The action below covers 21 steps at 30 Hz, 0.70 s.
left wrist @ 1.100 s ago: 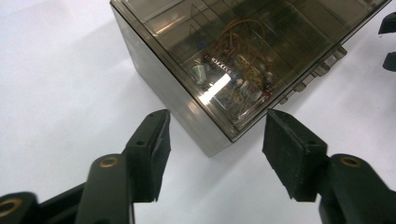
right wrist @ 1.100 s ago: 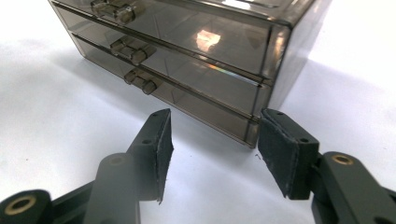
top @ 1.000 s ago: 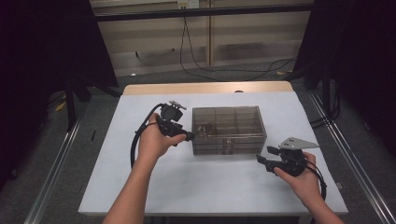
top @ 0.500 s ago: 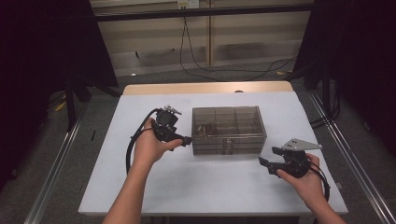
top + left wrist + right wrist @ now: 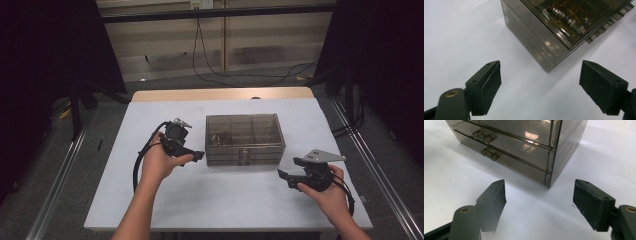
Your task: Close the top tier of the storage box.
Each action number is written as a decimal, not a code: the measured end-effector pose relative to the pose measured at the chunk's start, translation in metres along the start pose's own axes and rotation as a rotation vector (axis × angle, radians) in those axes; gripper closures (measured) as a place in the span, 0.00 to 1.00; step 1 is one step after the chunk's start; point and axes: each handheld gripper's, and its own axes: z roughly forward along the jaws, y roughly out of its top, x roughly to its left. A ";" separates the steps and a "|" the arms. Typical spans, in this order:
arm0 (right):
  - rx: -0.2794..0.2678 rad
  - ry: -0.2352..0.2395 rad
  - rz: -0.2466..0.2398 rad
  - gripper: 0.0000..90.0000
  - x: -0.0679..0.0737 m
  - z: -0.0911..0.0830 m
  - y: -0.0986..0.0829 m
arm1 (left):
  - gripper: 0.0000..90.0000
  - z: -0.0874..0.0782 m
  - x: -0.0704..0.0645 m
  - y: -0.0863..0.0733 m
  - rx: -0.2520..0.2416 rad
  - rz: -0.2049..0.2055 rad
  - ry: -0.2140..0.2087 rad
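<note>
Smoky clear drawer cabinet [image 5: 244, 138] sits mid-tabletop [image 5: 150, 210], long axis running left to right, drawer fronts and handles facing the person. Small electronic parts with wire leads [image 5: 564, 15] are visible through its top at the left end.

Left gripper [image 5: 198, 155]: just beside the cabinet's front-left corner, jaws spread wide and empty. In the left gripper view that corner [image 5: 548, 68] lies straight ahead between the two pads, close but not touching.

Right gripper [image 5: 283, 176]: off the cabinet's front-right corner, clearly farther out and nearer the person's edge of the tabletop. Jaws also wide apart, holding nothing. In the right gripper view the front-right corner [image 5: 547, 183] sits ahead of the gap, with the drawer handles [image 5: 489, 153] further along the front face to the left.

Judgement: the left gripper is the nearer one and is lined up to brace the cabinet's left end; the right would need to travel inward along the front face to reach a handle.
</note>
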 end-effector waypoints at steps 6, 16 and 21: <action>0.002 0.004 -0.006 0.28 0.000 0.000 -0.001 | 0.16 0.006 0.001 -0.007 0.008 -0.005 0.010; 0.004 -0.002 -0.007 0.27 -0.001 -0.002 -0.005 | 0.13 0.013 0.002 -0.018 0.010 0.001 0.013; 0.005 -0.002 -0.009 0.24 -0.001 -0.002 -0.008 | 0.12 0.017 0.002 -0.024 0.016 0.000 0.011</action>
